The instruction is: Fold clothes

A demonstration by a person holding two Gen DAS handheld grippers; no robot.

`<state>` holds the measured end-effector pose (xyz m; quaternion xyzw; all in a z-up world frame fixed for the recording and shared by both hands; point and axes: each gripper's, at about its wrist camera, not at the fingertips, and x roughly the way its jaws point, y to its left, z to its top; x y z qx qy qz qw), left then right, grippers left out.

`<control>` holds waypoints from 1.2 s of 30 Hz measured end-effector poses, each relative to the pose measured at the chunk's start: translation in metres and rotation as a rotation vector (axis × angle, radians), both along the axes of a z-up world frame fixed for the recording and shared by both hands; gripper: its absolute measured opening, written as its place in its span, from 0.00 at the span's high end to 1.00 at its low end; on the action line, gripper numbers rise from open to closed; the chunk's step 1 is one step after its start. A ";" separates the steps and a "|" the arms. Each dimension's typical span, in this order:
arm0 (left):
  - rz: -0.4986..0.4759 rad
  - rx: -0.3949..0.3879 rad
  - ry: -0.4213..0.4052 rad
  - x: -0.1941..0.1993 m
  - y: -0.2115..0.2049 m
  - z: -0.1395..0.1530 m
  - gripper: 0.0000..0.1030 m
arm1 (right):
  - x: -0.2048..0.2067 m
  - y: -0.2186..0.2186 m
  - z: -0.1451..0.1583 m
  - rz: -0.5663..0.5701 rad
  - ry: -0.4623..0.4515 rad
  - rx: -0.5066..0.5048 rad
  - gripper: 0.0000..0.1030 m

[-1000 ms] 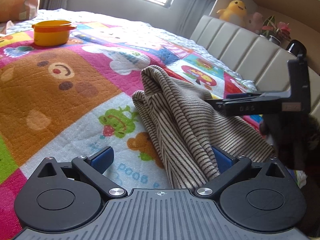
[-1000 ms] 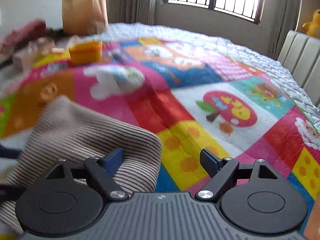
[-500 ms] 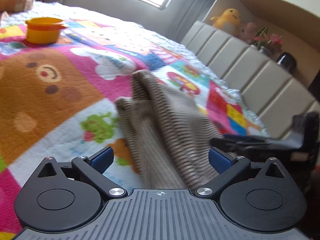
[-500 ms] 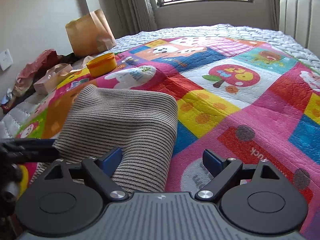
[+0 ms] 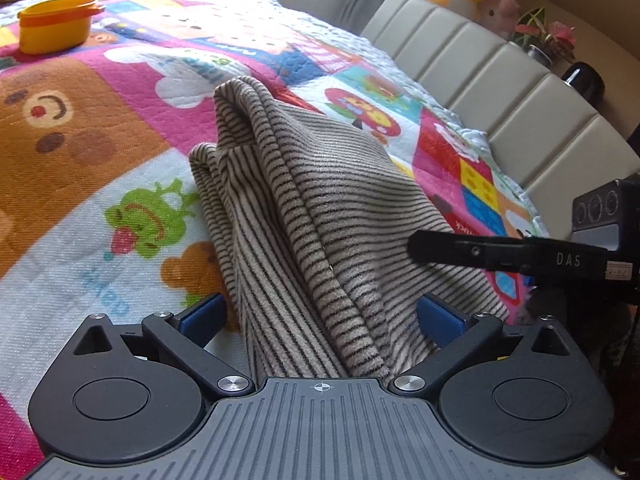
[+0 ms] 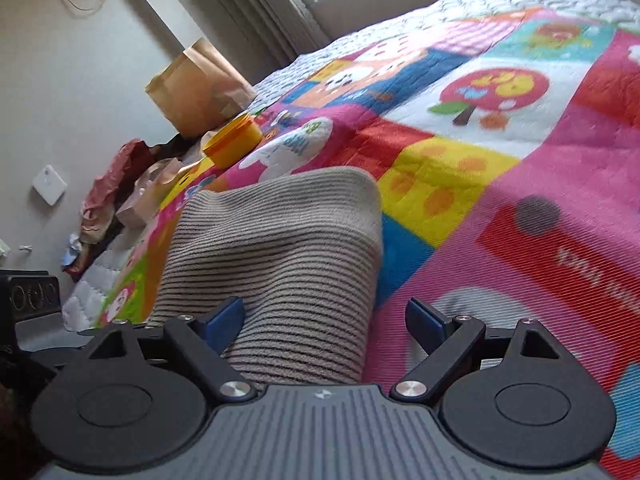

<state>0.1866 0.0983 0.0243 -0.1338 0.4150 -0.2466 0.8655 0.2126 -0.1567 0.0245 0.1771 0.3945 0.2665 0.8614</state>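
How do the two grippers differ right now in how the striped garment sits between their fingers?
Left gripper: the striped garment fills most of its gap, bunched in ridges. Right gripper: the cloth covers only the side by its left finger; bare quilt shows beside the other finger. Both stand open wide.

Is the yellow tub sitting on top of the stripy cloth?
No, the yellow tub stands on the colourful quilt far behind the stripy cloth, well apart from it.
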 end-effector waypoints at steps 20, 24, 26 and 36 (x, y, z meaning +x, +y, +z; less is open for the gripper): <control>0.238 -0.004 -0.174 0.098 0.144 0.001 0.20 | 0.155 0.185 -0.001 0.176 -0.174 -0.094 0.24; 0.240 -0.051 -0.180 0.105 0.153 -0.010 0.14 | 0.166 0.187 -0.014 0.166 -0.162 -0.048 0.20; 0.241 -0.052 -0.186 0.104 0.154 -0.009 0.14 | 0.168 0.180 -0.017 0.162 -0.145 -0.011 0.18; 0.299 -0.055 -0.373 0.075 0.177 0.039 0.11 | 0.126 0.162 -0.004 0.118 -0.230 -0.110 0.08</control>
